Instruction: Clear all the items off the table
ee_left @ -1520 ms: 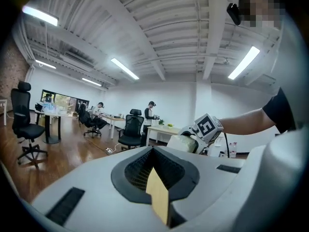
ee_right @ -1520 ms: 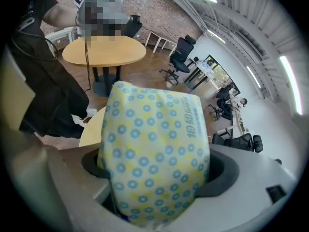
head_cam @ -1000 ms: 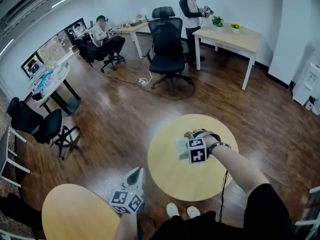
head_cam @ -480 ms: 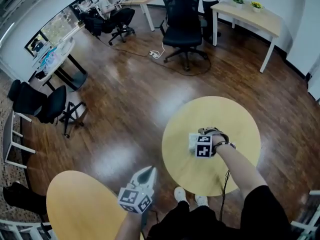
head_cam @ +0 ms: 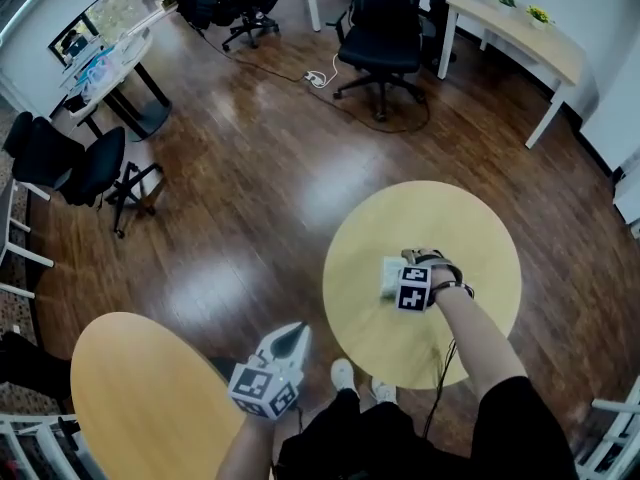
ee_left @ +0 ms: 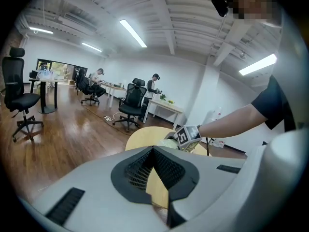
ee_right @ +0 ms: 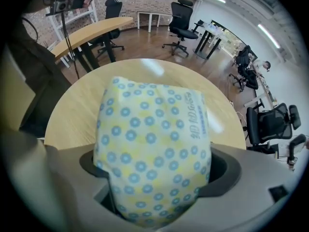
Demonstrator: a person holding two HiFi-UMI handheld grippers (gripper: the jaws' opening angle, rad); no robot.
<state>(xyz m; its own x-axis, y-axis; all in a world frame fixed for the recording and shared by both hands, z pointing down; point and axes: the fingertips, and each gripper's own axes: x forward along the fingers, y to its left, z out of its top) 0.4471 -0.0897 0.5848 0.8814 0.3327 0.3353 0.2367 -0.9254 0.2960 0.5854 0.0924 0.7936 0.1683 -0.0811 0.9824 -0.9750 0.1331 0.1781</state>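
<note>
Tissue pack point(ee_right: 152, 129), soft and printed with blue and yellow dots, sits pinched between the jaws of the right claw point(ee_right: 154, 192), which press into its sides. Under that claw lies a round wooden counter point(head_cam: 450, 218); whether the pack touches its top cannot be told. Left of the right claw and nearer the person, the left claw point(ee_left: 153, 150) hangs over the wood floor point(head_cam: 250, 188), jaws closed tip to tip on nothing. Left of it stands a second round counter point(head_cam: 130, 388). Beyond the right claw, well apart, stand a black office chair point(head_cam: 385, 28) and a long desk point(head_cam: 520, 33).
</note>
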